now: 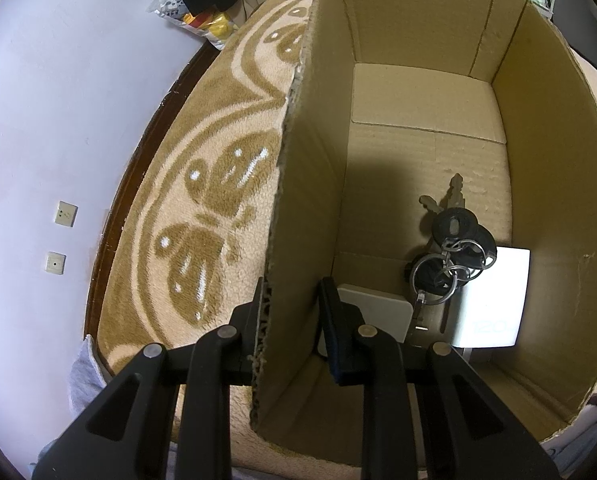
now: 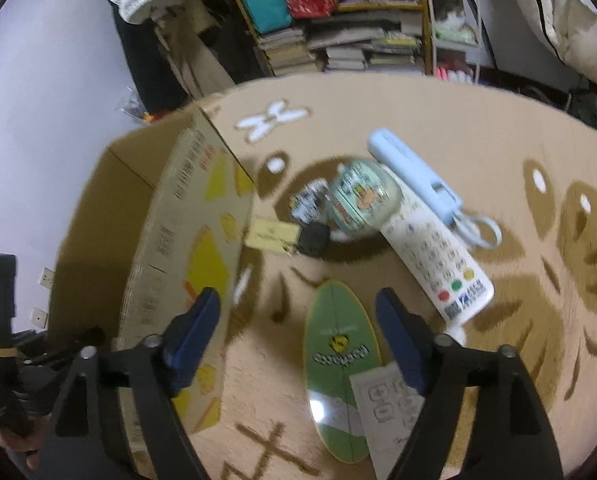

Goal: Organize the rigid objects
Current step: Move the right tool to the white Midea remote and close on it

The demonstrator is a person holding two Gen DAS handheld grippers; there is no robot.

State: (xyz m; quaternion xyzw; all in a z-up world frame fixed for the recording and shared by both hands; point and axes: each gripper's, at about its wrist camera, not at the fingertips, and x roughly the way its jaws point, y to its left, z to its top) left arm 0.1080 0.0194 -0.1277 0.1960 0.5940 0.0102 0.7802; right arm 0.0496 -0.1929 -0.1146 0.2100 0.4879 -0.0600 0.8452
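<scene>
In the left wrist view my left gripper (image 1: 292, 300) straddles the left wall of an open cardboard box (image 1: 298, 168), one finger outside and one inside, shut on the wall. A bunch of keys (image 1: 452, 248), a white card (image 1: 496, 296) and a pale square block (image 1: 378, 312) lie in the box. In the blurred right wrist view my right gripper (image 2: 298, 320) hangs open above a green oval board (image 2: 338, 356). Beyond it lie a white remote (image 2: 438, 256), a pale blue device (image 2: 414, 176), a round green case (image 2: 362, 196) and a black fob (image 2: 314, 238) with a yellow tag (image 2: 270, 234).
Everything rests on a beige and brown patterned rug (image 2: 498, 140). The box (image 2: 194, 240) stands left of the loose items. A small white keypad (image 2: 390, 408) lies by the green board. Shelves of books (image 2: 338, 40) stand behind. A white wall (image 1: 58, 120) borders the rug on the left.
</scene>
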